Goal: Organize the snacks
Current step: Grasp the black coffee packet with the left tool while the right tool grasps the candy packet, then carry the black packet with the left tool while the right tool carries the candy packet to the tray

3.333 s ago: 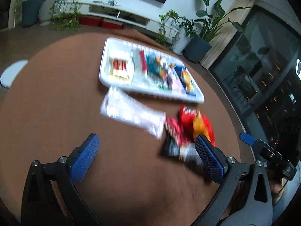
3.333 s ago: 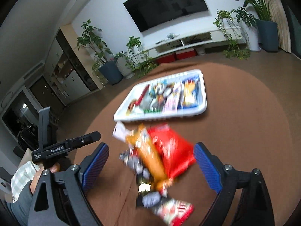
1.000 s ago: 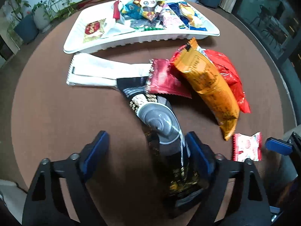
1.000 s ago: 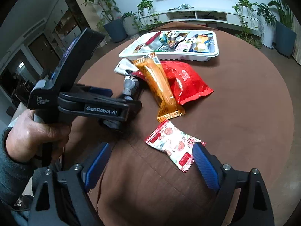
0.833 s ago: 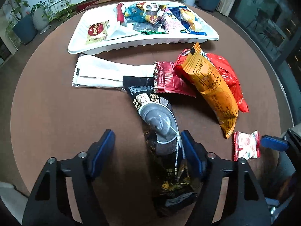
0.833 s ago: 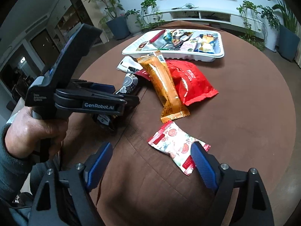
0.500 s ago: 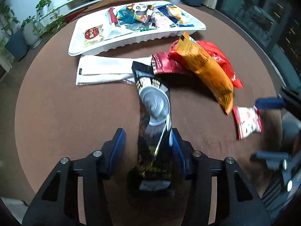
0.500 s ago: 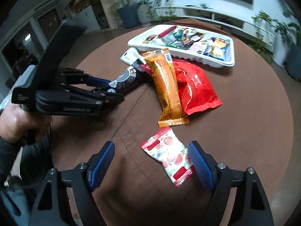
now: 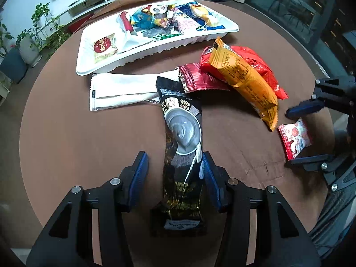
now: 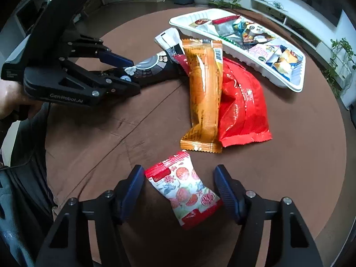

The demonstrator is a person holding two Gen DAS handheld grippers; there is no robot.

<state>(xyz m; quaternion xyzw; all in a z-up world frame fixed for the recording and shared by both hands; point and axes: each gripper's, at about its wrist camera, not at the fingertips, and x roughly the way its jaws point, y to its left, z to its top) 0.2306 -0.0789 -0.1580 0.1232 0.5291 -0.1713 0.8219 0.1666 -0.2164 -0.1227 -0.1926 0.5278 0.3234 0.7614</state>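
Left wrist view: left gripper [image 9: 174, 170] was partly closed around the long black packet [image 9: 182, 153] on the round brown table [image 9: 66, 138]; right pad touching the wrapper, left pad with a gap, so not a firm grip. Packet's far end lay over the white packet [image 9: 120, 90] and by the dark red one [image 9: 200, 80]. Orange packet [image 9: 247, 84] rested on the red bag [image 9: 255, 66]. White tray [image 9: 155, 46] of snacks sat behind.

Right wrist view: right gripper [image 10: 180, 184] was wide open, straddling the small red-and-white candy packet [image 10: 184, 189], pads not clamped. The candy lay just short of the orange packet [image 10: 204, 93]; left gripper [image 10: 124, 71] off to the side on the black packet.
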